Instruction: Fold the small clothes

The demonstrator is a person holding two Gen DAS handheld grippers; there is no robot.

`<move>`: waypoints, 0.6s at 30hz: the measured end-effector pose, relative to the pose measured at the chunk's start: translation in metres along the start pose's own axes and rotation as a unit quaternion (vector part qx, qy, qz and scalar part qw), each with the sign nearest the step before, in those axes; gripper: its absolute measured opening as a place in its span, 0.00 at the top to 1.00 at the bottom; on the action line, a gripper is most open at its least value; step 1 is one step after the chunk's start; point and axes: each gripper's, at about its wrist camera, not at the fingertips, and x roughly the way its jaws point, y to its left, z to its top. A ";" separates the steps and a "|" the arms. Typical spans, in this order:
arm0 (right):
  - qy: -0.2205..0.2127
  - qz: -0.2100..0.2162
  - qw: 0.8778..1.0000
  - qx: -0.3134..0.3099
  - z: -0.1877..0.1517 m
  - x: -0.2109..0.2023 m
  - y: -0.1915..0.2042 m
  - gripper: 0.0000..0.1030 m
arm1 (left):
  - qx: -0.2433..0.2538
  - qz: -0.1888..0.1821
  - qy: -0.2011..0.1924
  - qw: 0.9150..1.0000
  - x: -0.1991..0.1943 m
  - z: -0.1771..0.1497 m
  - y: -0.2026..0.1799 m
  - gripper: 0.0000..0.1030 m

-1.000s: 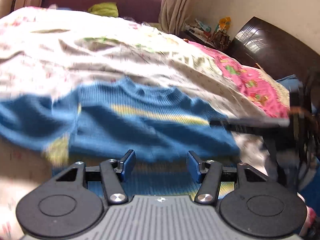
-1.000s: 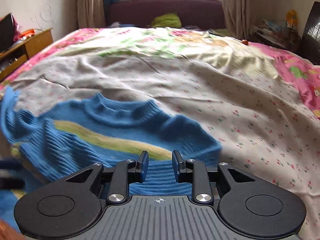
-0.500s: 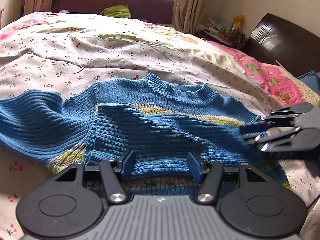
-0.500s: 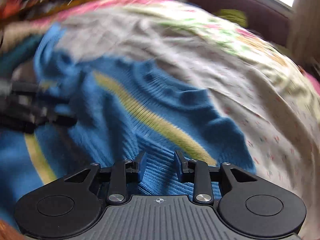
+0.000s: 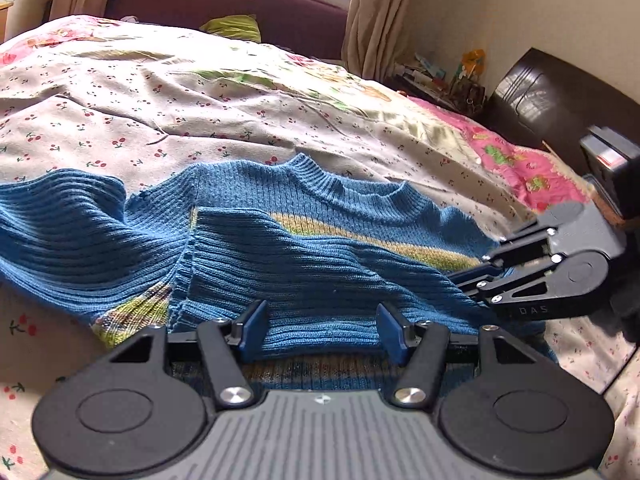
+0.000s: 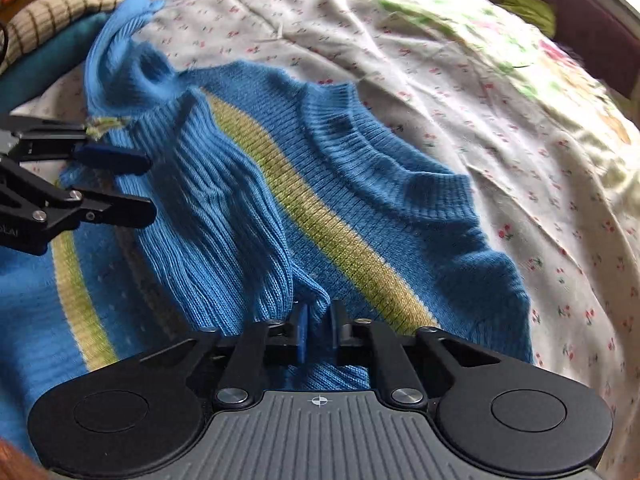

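A small blue ribbed sweater (image 5: pixel 304 256) with yellow-green stripes lies on the bedspread, neck toward the window; it also shows in the right wrist view (image 6: pixel 360 216). One sleeve (image 6: pixel 224 216) is folded across the chest. My left gripper (image 5: pixel 322 332) is open, its jaws wide apart low over the sweater's lower body, holding nothing; it appears in the right wrist view (image 6: pixel 132 186) at the left. My right gripper (image 6: pixel 318 332) is shut on the folded sleeve's end; it appears in the left wrist view (image 5: pixel 460 284) at the sweater's right edge.
The cherry-print bedspread (image 5: pixel 200 112) covers the bed. A dark headboard (image 5: pixel 560 108) and a cluttered bedside shelf (image 5: pixel 440 80) stand at the right. A maroon sofa with a green cushion (image 5: pixel 232 28) is beyond the bed. Other clothes (image 6: pixel 52 28) are piled at the left.
My right gripper swung left and down over the sweater and closed on the sleeve end. My left gripper stayed open over the sweater's lower part.
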 end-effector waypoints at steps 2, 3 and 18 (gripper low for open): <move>-0.020 -0.016 0.999 0.031 -0.003 -0.008 -0.004 0.95 | -0.002 0.003 -0.004 1.000 -0.001 0.000 0.001 0.32; -0.032 -0.025 0.998 0.049 -0.003 -0.013 -0.008 0.95 | -0.002 0.005 -0.006 1.000 -0.002 0.000 0.001 0.32; -0.103 -0.102 0.981 0.131 0.006 -0.026 -0.003 0.86 | -0.028 0.098 -0.034 0.994 -0.016 0.008 0.021 0.33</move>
